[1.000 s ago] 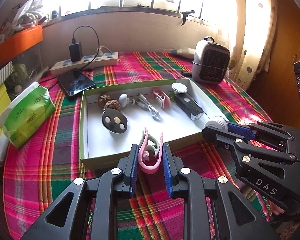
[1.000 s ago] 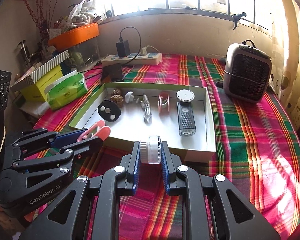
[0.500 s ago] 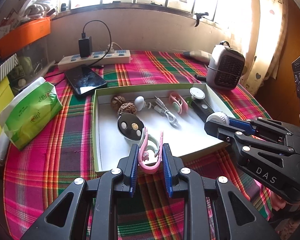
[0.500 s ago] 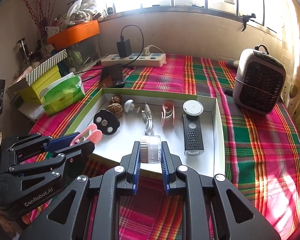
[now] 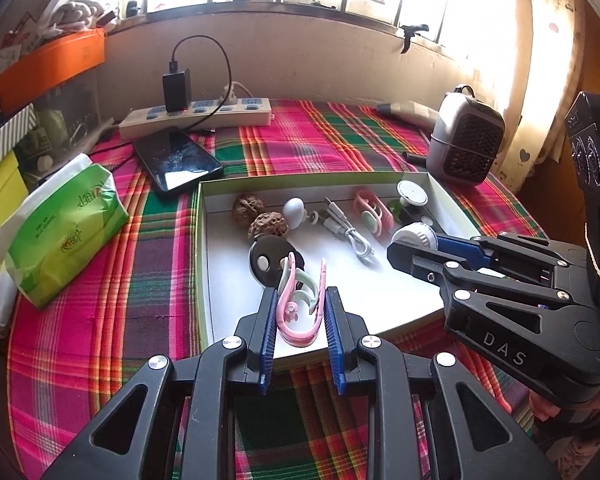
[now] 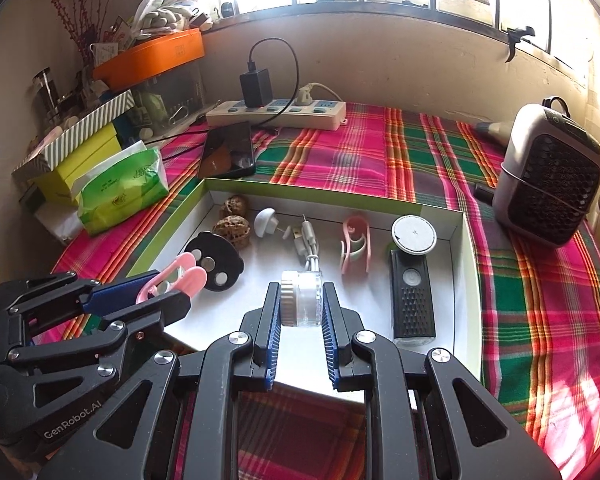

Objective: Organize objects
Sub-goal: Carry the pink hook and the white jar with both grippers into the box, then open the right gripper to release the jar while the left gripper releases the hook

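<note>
- Pink plastic clip (image 5: 298, 308) sits clenched in my left hand-held gripper (image 5: 300, 312), pinched across its two arms so the looped end points out over the box (image 5: 202, 264); I hold it above the near left part of the white floor, just this side of the black disc (image 5: 270, 262), I judge so it can be set down in bare space.
- My right hand-held gripper (image 6: 300, 300) grasps a small clear jar (image 6: 302, 298) by its sides, lid end turned to the left, over the near middle of the box where nothing lies yet.
- Things already in the box are lined along the far wall: two walnuts (image 6: 232, 220), a white knob (image 6: 265, 221), a coiled cable (image 6: 309, 246), a second pink clip (image 6: 356, 246), a round white disc (image 6: 414, 235) and a black grater (image 6: 413, 300). I take the front as the room left for what I carry.
- Box stands on the checked table (image 6: 540, 280), near the phone (image 5: 178, 158) and tissue pack (image 5: 62, 232).
- Hard to tell: how high either thing hangs above the floor of the box, what the jar contains, and the box's near edge, which my own fingers cover.
</note>
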`<state>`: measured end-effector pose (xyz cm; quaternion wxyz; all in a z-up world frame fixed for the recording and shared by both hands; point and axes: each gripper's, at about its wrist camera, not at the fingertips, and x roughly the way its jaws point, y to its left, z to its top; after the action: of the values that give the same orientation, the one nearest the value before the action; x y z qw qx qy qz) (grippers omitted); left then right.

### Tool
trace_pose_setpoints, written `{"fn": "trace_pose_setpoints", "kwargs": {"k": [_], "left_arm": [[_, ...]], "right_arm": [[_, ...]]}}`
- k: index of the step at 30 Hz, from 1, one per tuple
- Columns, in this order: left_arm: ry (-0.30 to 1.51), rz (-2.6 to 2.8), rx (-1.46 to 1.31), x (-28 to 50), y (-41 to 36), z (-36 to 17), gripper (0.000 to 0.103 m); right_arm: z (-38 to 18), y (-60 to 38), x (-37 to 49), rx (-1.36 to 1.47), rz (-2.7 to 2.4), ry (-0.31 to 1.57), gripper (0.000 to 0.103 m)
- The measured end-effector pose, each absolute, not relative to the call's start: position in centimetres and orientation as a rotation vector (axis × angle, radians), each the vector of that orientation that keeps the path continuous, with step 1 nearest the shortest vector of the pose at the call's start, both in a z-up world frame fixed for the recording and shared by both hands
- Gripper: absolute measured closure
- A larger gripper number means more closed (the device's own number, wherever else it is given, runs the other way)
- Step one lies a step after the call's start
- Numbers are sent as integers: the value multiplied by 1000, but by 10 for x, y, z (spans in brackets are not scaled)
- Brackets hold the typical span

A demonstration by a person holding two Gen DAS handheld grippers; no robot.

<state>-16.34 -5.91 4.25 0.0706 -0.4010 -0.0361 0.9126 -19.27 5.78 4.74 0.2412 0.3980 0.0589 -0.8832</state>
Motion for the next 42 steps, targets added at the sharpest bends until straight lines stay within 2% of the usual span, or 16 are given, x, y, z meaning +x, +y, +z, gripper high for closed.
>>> {"fn": "trace_pose_setpoints", "kwargs": {"k": [42], "left_arm": [[-119,2721,-1284,-184,-62,25,82]], "right_arm": [[21,29,-232,1143,-2317,206,83]]}}
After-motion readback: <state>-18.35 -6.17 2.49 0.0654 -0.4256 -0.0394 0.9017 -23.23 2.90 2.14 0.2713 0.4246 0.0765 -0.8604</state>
